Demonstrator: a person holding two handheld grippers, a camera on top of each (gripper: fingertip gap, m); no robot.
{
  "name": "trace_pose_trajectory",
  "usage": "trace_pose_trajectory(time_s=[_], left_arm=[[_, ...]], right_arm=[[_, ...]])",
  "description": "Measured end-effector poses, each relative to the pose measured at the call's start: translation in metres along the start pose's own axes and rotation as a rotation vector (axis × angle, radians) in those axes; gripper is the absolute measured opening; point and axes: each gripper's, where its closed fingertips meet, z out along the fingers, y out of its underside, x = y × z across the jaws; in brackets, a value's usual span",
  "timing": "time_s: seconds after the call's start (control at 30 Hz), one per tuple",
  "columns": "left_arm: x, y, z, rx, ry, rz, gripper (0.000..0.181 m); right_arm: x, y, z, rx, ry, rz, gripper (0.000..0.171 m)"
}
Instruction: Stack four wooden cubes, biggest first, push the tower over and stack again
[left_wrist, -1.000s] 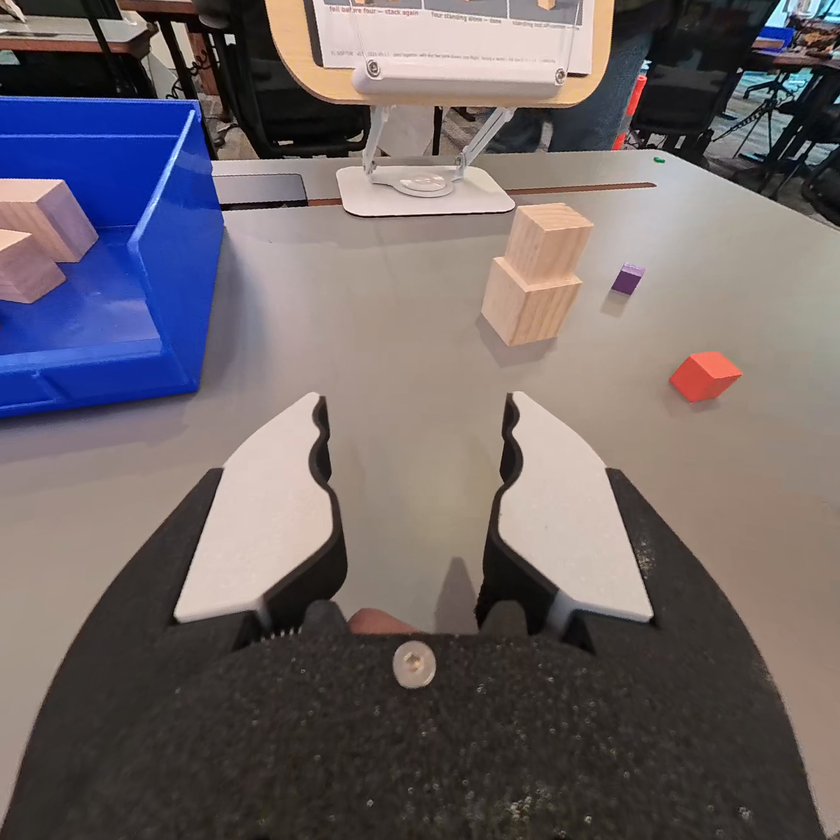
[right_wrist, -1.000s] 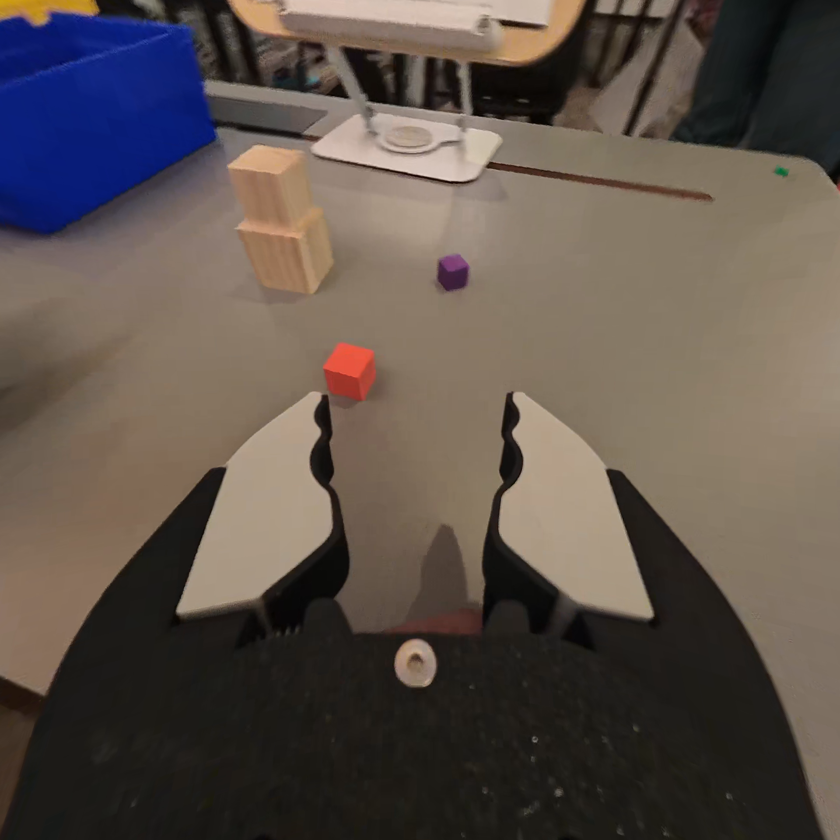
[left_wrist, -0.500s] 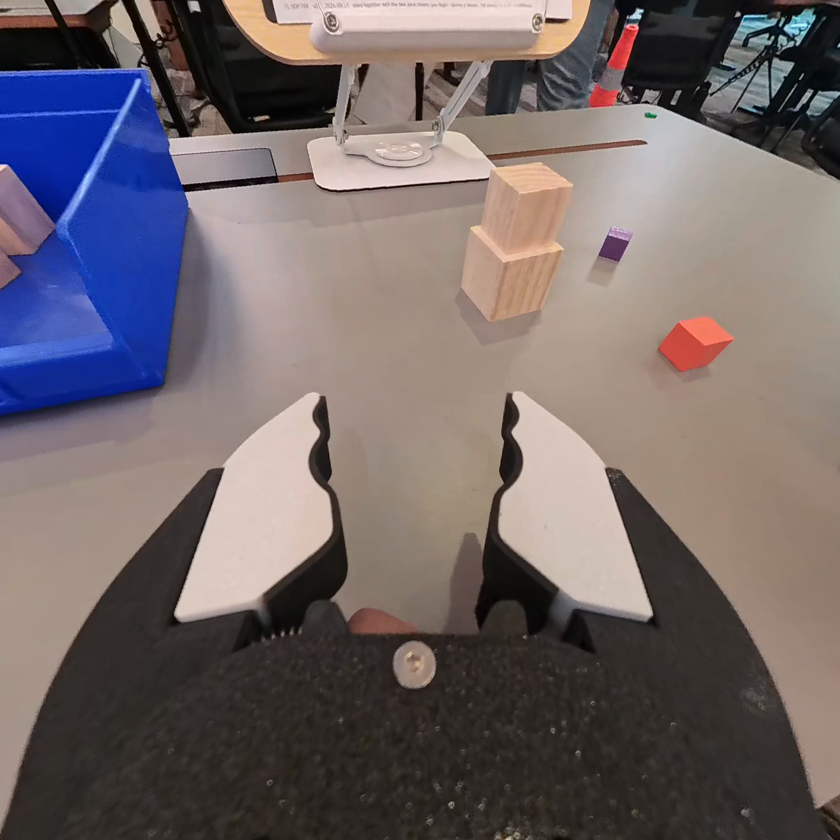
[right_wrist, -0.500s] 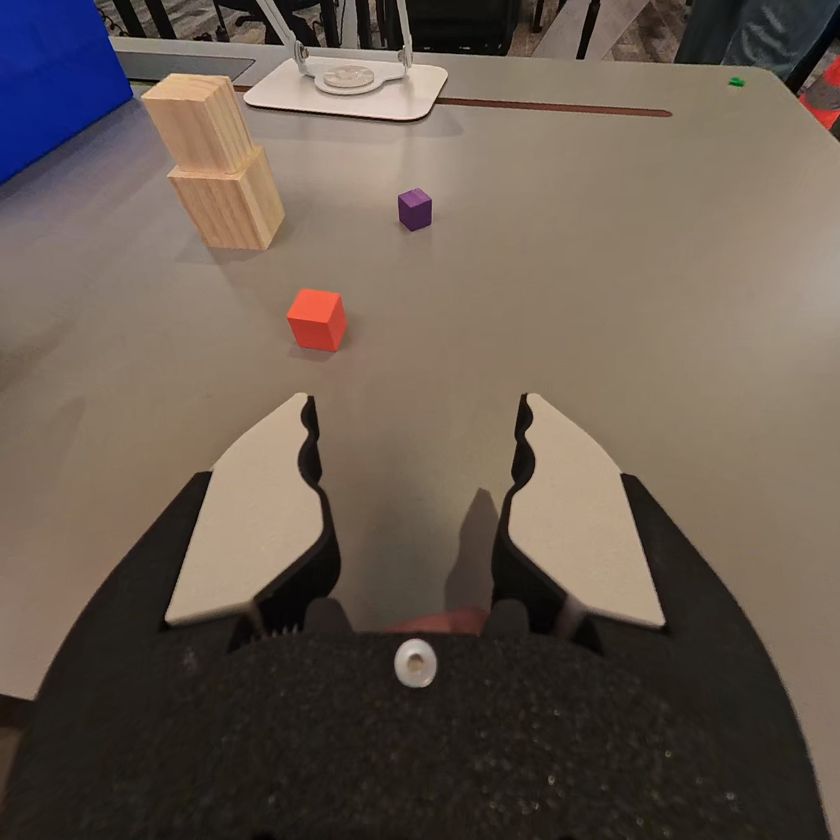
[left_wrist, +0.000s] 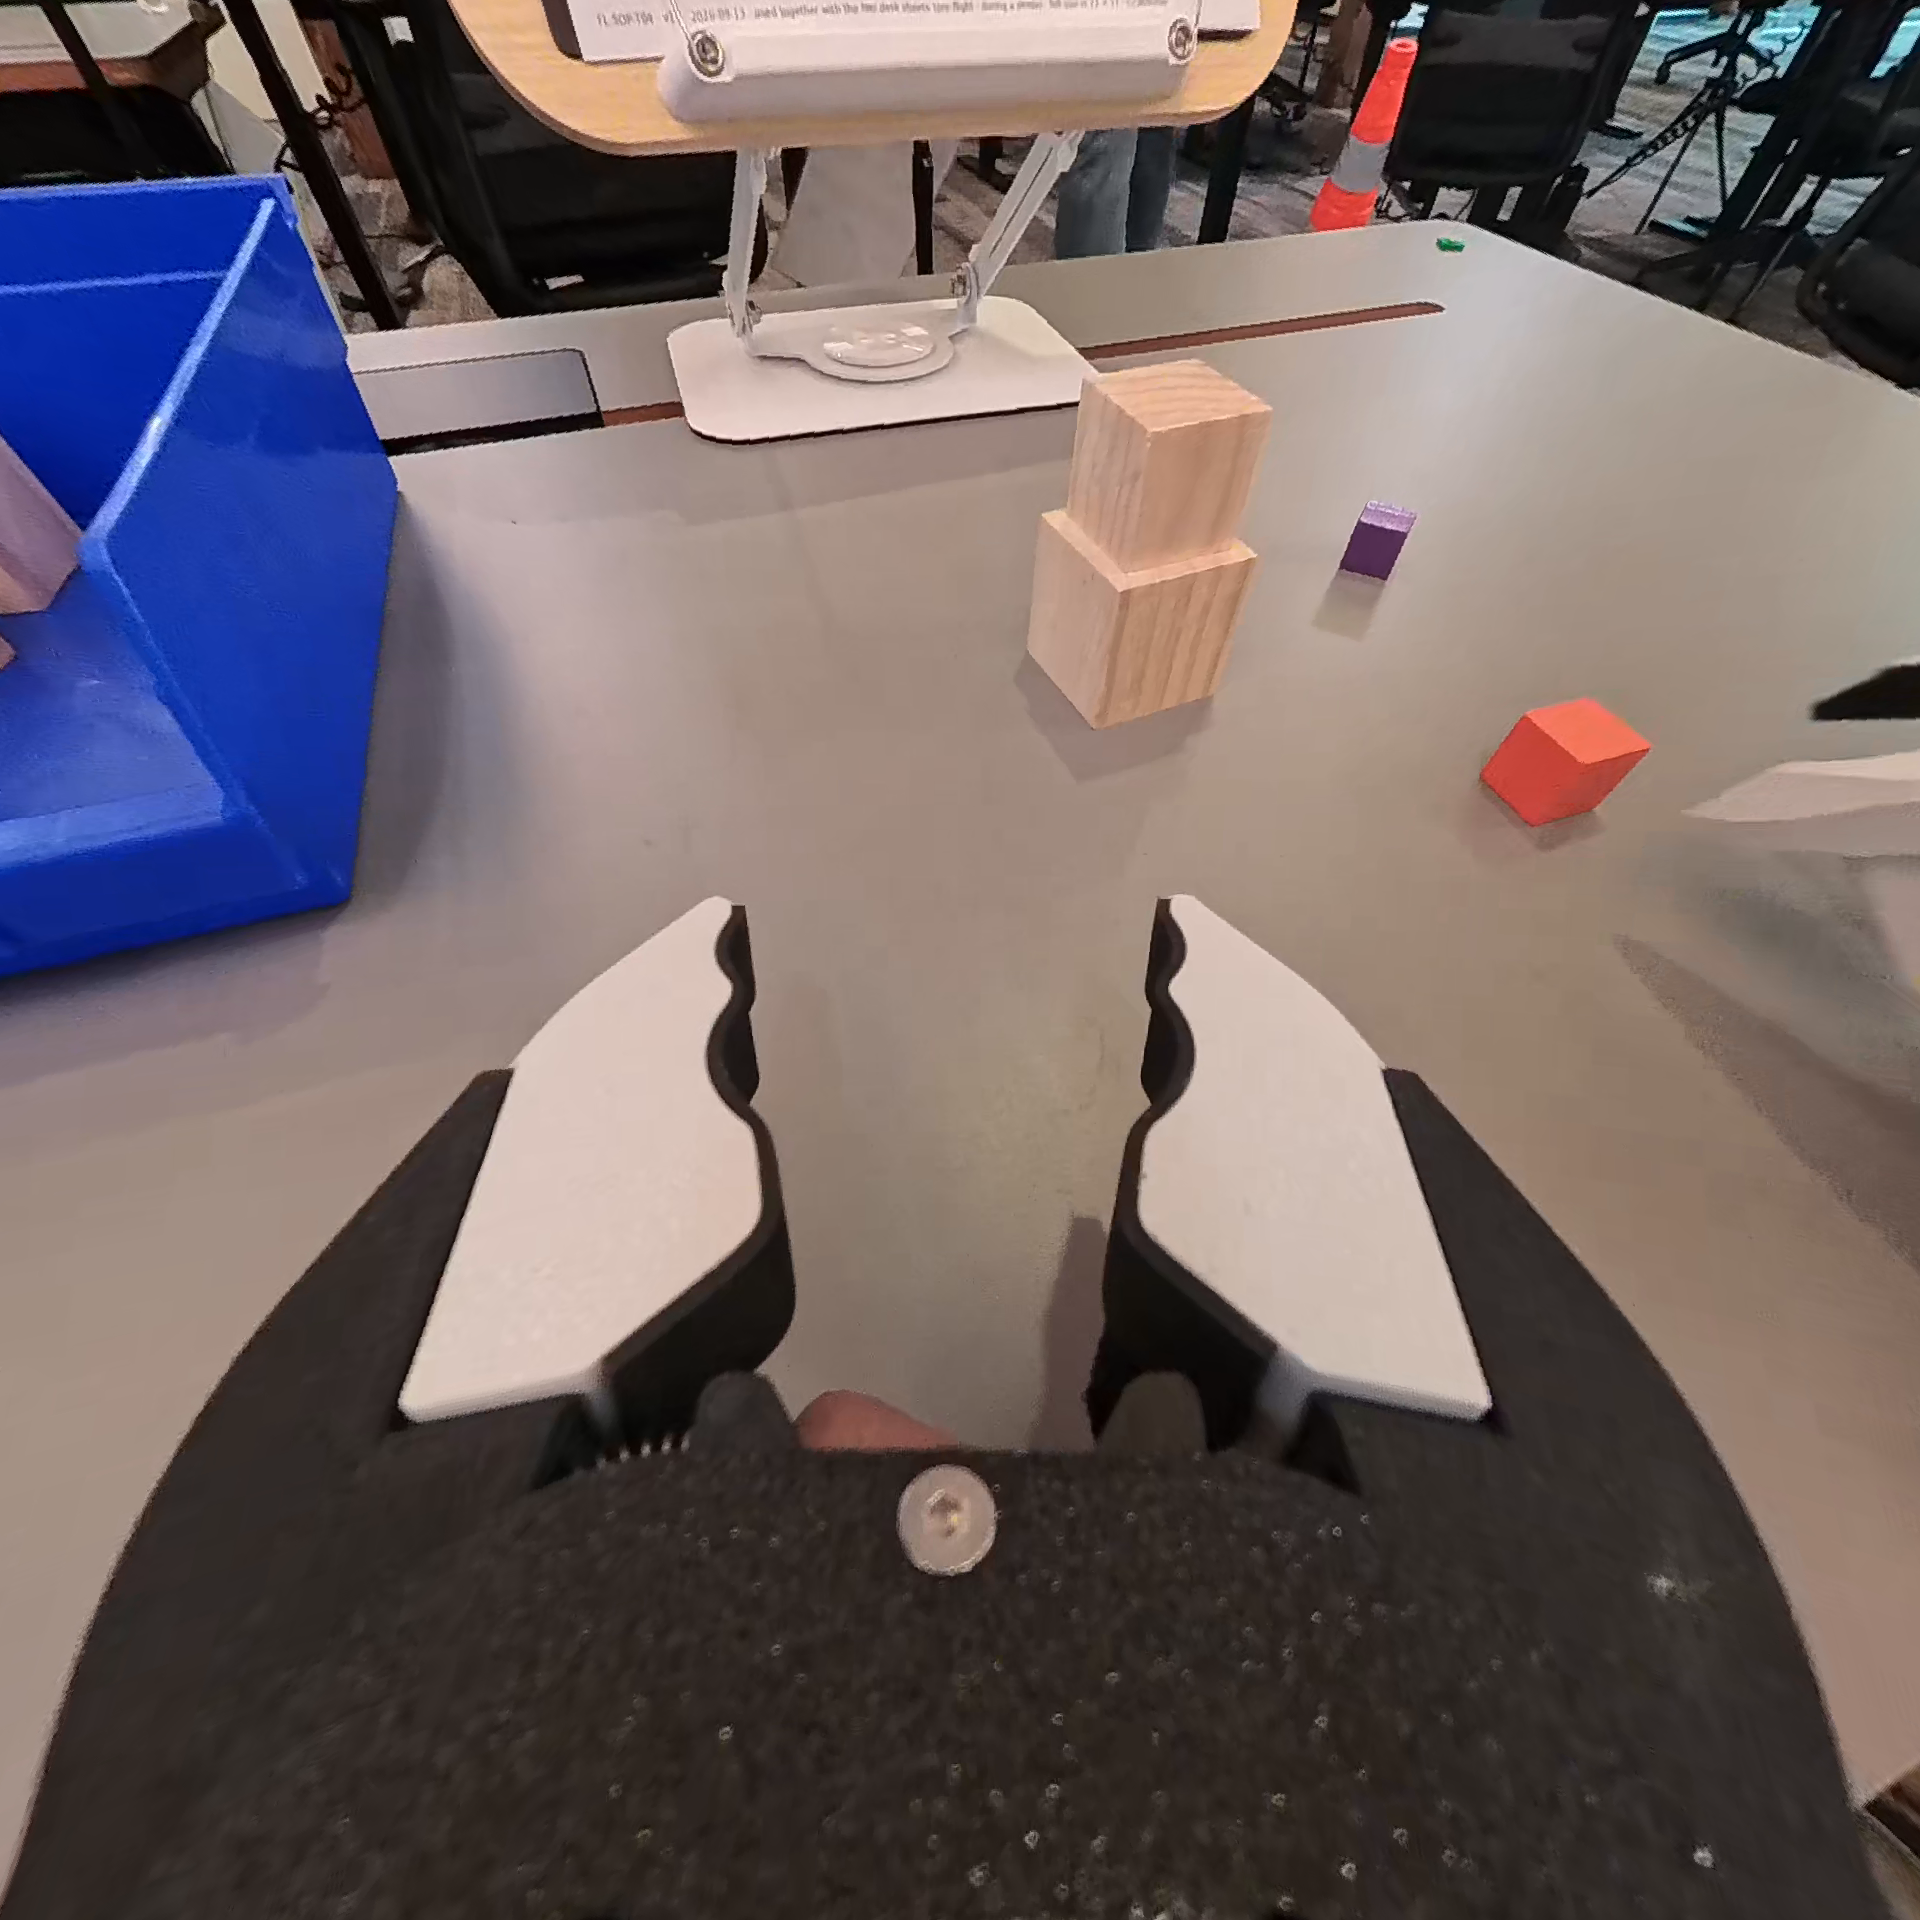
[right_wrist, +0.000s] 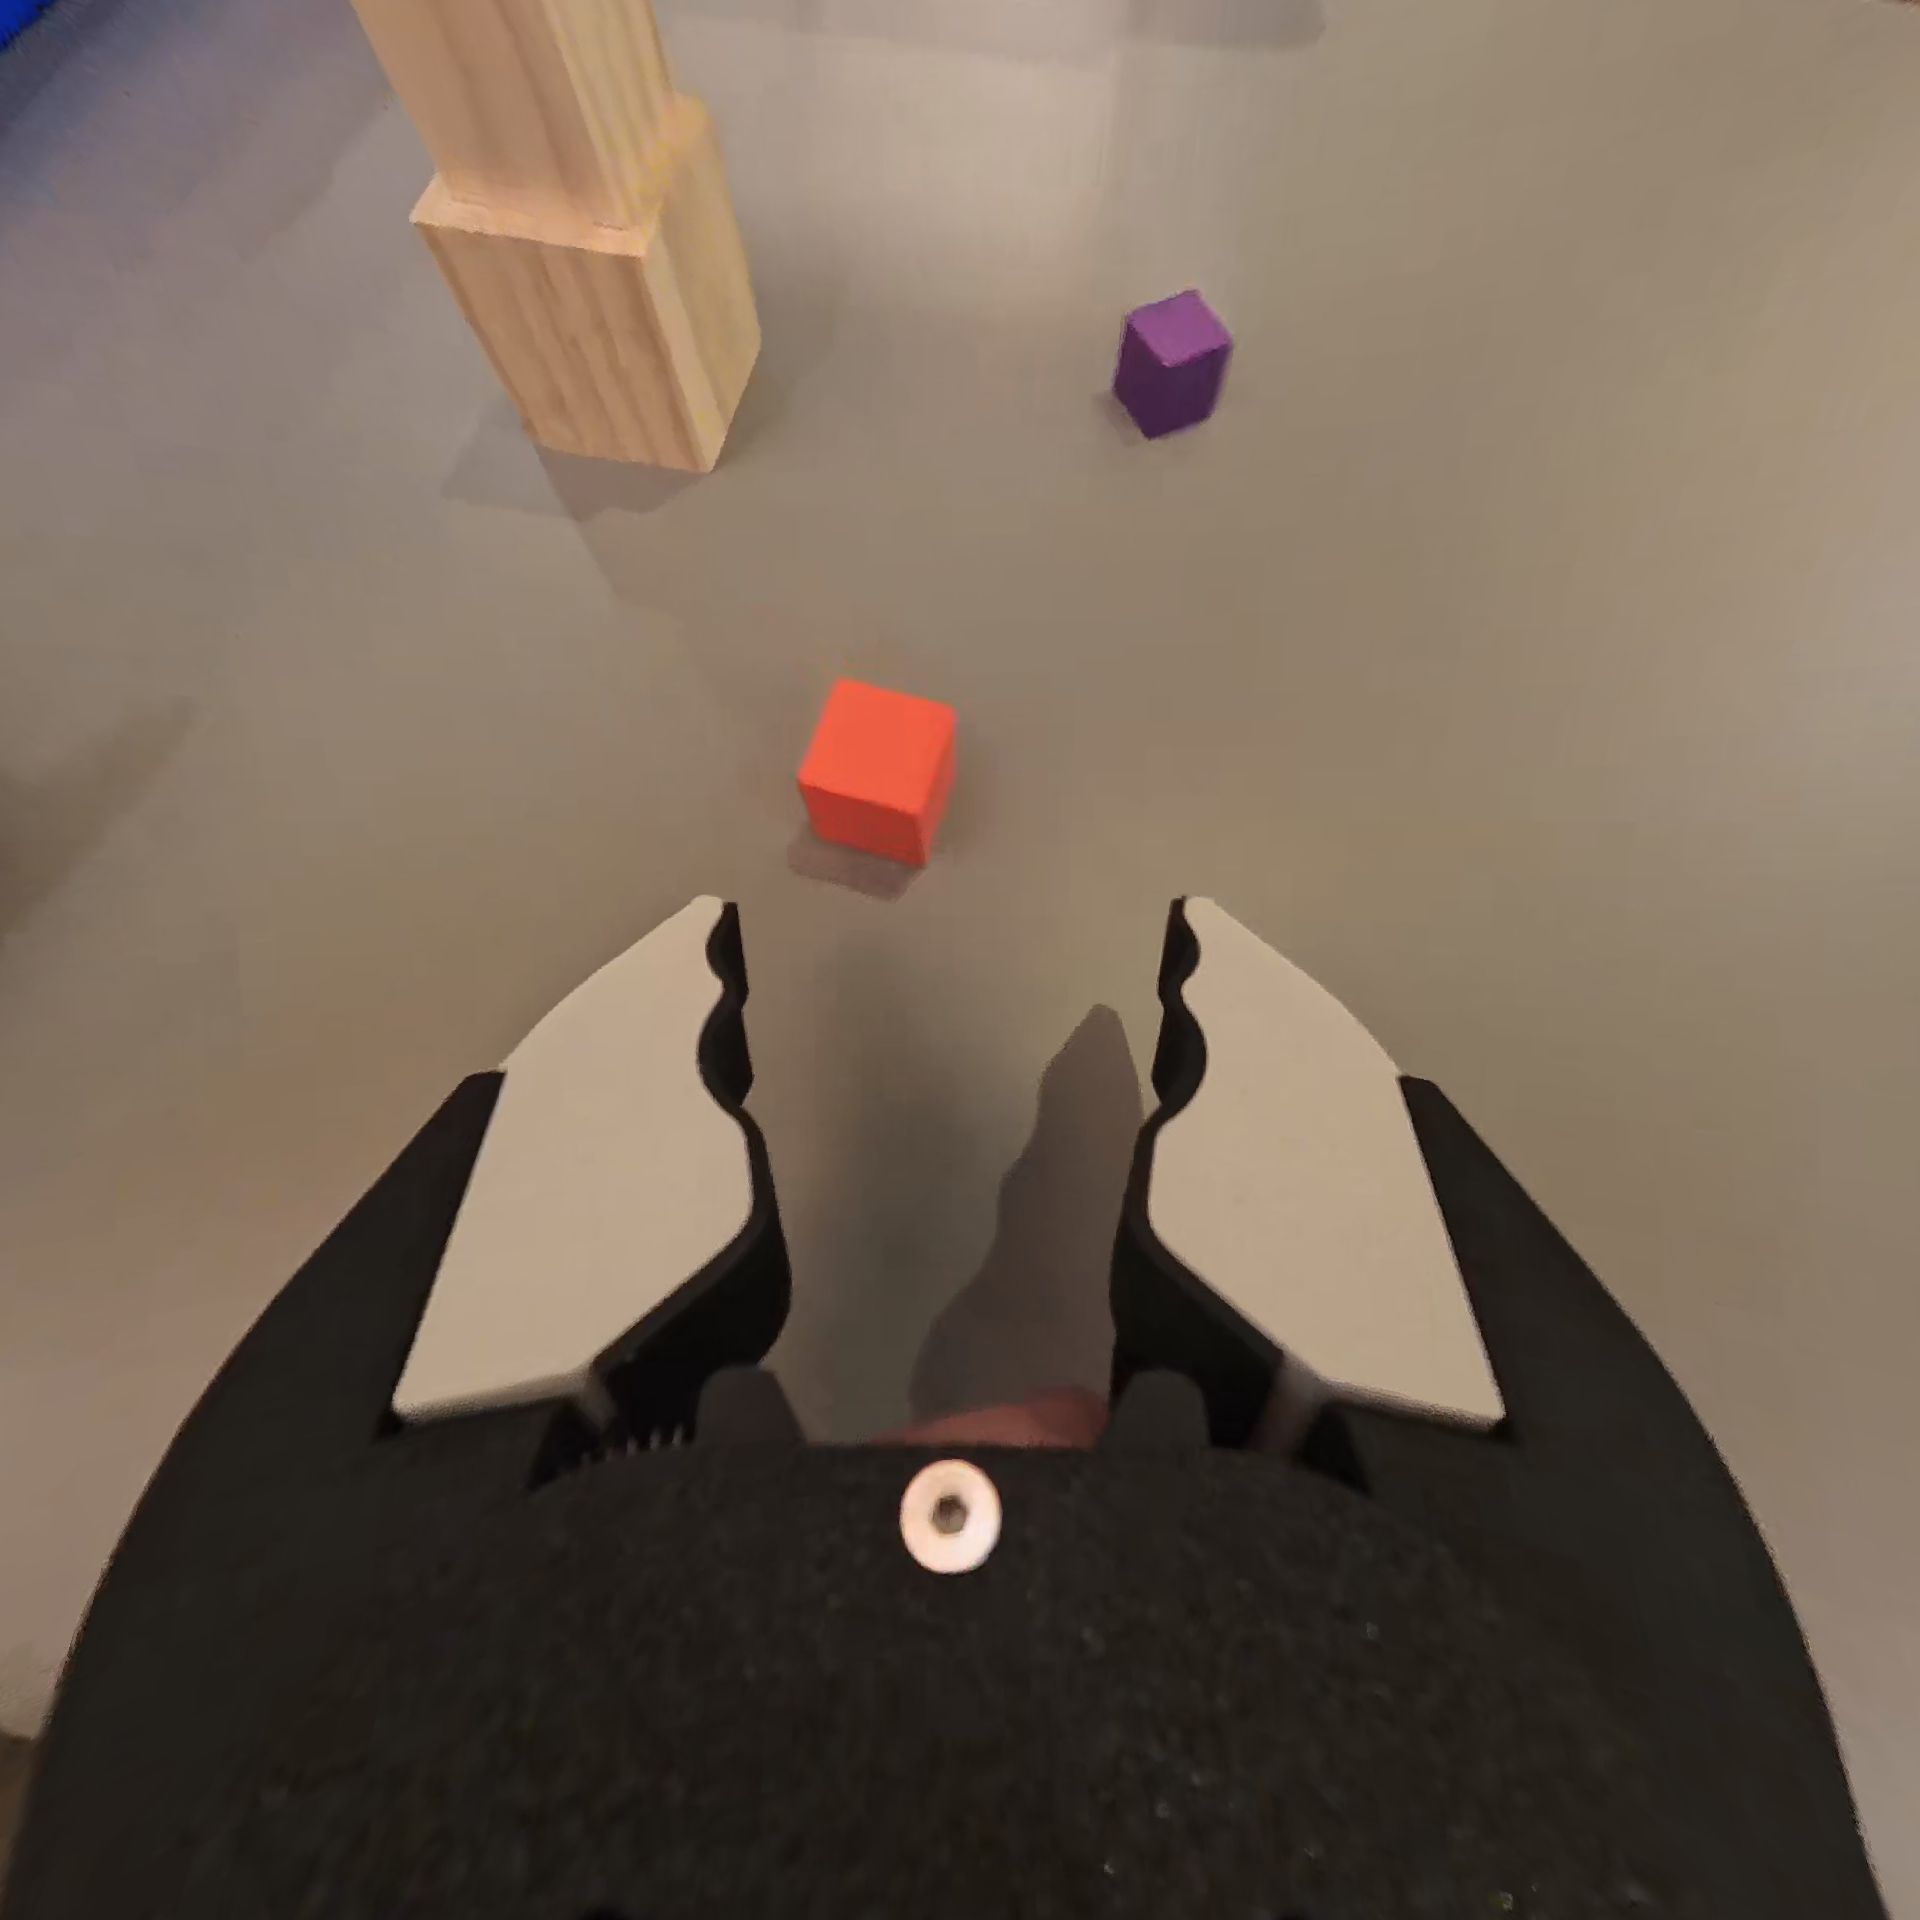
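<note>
We see the right gripper with jaws spread wide, nothing between them, over the grey table. Just past its fingertips at 12 o'clock, a touch toward 11, sits the red cube, near but apart from both fingers. Farther out at 1 o'clock is the small purple cube, alone on the table. At 11 o'clock, far, stands the two-cube wooden stack: smaller pale cube on top of the bigger pale cube, upright, top cube set toward one edge. Left gripper also spread and empty, hovering over bare table. From it the stack is at 1 o'clock, well apart, the purple cube farther at 1 to 2, the red cube at 2 o'clock, tilted corner toward us. The right gripper's tip shows at the 3 o'clock edge of that view, blurred, just beside the red cube. Blue bin at 10 o'clock holds wooden blocks, partly cut off. White stand base at 12 o'clock, far.
</note>
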Motion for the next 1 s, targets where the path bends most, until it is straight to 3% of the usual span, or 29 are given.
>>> trace_pose_trajectory(time_s=[0.23,0.47,0.63,0.8,1.0], left_arm=[[-0.008,-0.001,-0.006,0.021,0.021,-0.022,0.072],[-0.018,0.001,-0.008,0.021,0.071,-0.127,0.072],[-0.016,0.001,-0.007,0.015,0.081,-0.127,0.072],[-0.016,0.001,-0.007,0.016,0.07,-0.108,0.071],[-0.013,-0.002,-0.009,0.045,0.067,-0.089,0.07]], right_arm=[[-0.012,-0.008,0.037,-0.097,0.054,-0.043,0.066],[-0.007,-0.006,0.049,-0.138,0.033,0.005,0.031],[-0.006,-0.008,0.049,-0.13,0.007,-0.023,0.029],[-0.011,-0.034,0.029,0.038,-0.006,-0.156,0.029],[-0.025,-0.07,-0.033,0.386,0.02,-0.301,0.029]])
